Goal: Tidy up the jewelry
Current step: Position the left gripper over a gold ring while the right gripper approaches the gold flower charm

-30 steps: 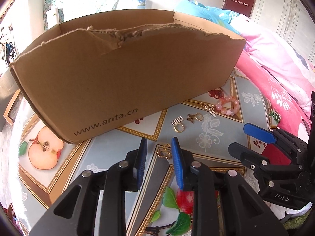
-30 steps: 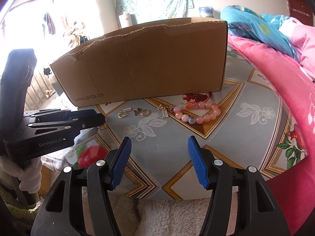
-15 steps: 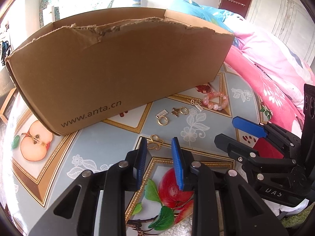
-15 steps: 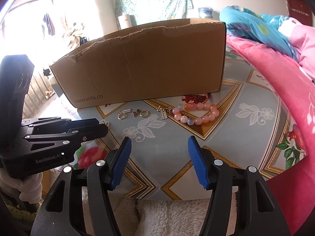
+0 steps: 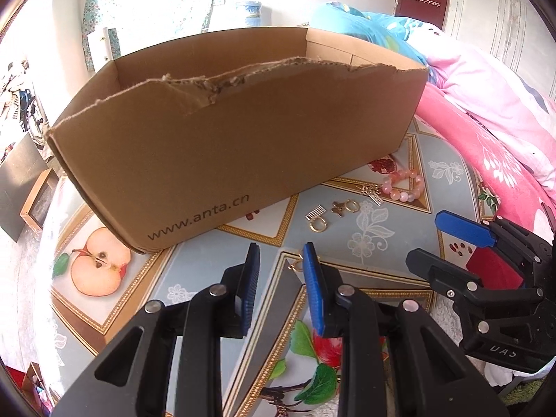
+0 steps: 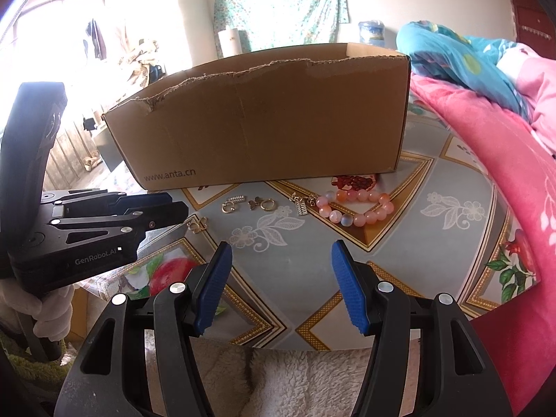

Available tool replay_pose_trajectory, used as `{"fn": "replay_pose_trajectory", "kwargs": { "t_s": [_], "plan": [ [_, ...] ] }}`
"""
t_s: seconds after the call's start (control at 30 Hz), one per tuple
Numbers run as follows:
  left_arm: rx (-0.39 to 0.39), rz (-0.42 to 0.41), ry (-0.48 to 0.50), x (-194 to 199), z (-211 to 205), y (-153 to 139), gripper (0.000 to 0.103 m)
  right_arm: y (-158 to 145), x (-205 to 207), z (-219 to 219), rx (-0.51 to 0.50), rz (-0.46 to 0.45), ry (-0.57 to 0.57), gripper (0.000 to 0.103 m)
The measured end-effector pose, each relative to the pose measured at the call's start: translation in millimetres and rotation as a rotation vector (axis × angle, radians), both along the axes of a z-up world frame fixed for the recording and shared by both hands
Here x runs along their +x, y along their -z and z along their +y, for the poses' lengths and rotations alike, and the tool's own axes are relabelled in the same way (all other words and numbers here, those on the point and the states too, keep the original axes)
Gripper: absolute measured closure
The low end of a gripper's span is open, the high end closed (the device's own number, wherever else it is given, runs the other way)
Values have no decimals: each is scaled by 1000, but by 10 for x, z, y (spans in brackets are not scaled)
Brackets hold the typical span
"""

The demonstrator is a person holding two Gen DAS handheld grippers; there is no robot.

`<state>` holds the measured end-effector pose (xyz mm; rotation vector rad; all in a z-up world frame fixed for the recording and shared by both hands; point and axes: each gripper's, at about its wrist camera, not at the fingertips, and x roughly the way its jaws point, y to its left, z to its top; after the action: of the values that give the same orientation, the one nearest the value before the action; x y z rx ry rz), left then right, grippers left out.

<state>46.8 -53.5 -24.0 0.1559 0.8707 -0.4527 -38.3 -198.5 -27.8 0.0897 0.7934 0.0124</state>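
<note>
We had nothing boxed yet; the earrings [image 6: 264, 204] and bracelet [image 6: 354, 208] lay near the cardboard box [image 6: 264, 121]; both the left gripper [image 5: 280, 271] and the right gripper [image 6: 279, 260] hung released and empty

Left gripper [image 5: 280, 260]: held low, jaws narrowly parted.
Right gripper [image 6: 280, 253]: held level, jaws spread wide.

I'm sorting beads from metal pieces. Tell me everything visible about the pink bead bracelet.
The pink bead bracelet is a closed loop of round, glossy beads in pink, peach and pale white. It lies flat on the patterned tablecloth, just in front of the cardboard box near its right corner. A small metal charm lies at its left end. Neither tongs touch it.
</note>
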Motion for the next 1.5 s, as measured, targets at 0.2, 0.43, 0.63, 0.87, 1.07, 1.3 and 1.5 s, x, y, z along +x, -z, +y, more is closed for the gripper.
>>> {"fn": "replay_pose_trajectory", "kwargs": {
  "t_s": [0.2,0.43,0.63,0.87,1.07,1.3,1.5],
  "plan": [
    [19,-6,-76,41,202,18,78,-43,67,185,-6,-7,-70,47],
    [2,-9,-125,5,381,16,78,-43,220,495,-5,-1,-160,53],
    [-25,-8,-143,-28,459,36,78,-18,362,683,-50,10,-191,60],
    [-43,4,-148,-3,515,79,78,71,516,765,-66,68,-180,64],
    [-47,8,-159,24,539,75,78,179,626,847,-96,102,-163,69],
    [-59,9,-162,52,533,64,78,175,659,904,-145,115,-161,89],
    [-56,9,-140,51,510,55,78,168,564,922,-136,125,-167,90]
  ]
}}
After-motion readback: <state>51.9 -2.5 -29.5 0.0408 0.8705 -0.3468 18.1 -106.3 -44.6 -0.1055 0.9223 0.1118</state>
